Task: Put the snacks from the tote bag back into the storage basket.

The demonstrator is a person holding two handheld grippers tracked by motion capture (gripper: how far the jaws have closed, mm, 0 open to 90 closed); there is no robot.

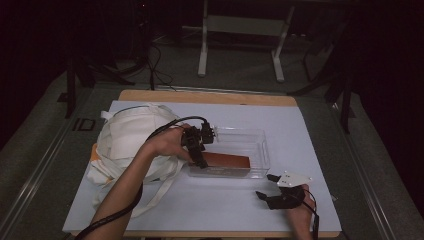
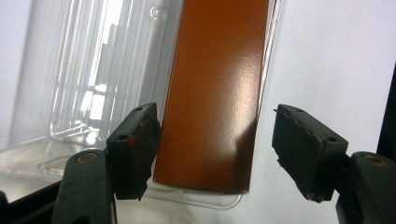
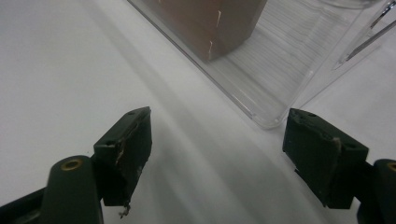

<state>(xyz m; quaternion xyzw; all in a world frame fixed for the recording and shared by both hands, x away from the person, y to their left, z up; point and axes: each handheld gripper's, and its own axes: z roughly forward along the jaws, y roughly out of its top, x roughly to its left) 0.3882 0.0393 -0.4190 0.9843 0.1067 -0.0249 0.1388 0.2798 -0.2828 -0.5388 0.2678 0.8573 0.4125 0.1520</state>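
Left gripper (image 1: 200,145) sits at the near-left end of the clear plastic tray (image 1: 260,137), hand (image 1: 167,142) behind it, cable trailing back along the forearm. Its jaws stand wide apart, straddling the end of the brown box (image 1: 227,160). In the left gripper view the brown box (image 2: 215,93) runs away from the camera between the two jaws; the jaw on that view's left lies just against or very close to the box's edge, the other jaw stands well clear with white bench surface showing in the gap. Not clamped.

Brown box lies flat inside the tray, along its near wall, long side parallel to the bench's front edge.

Right gripper (image 1: 270,189) rests low on the white sheet (image 1: 300,125), near the tray's near-right corner but apart from it. Grey plate on top. In the right gripper view its jaws are wide open with nothing between them; the tray corner (image 3: 271,112) and one end of the box (image 3: 215,23) show beyond.

White cloth bag (image 1: 127,137) lies crumpled at the bench's left, straps loose, under the left forearm.
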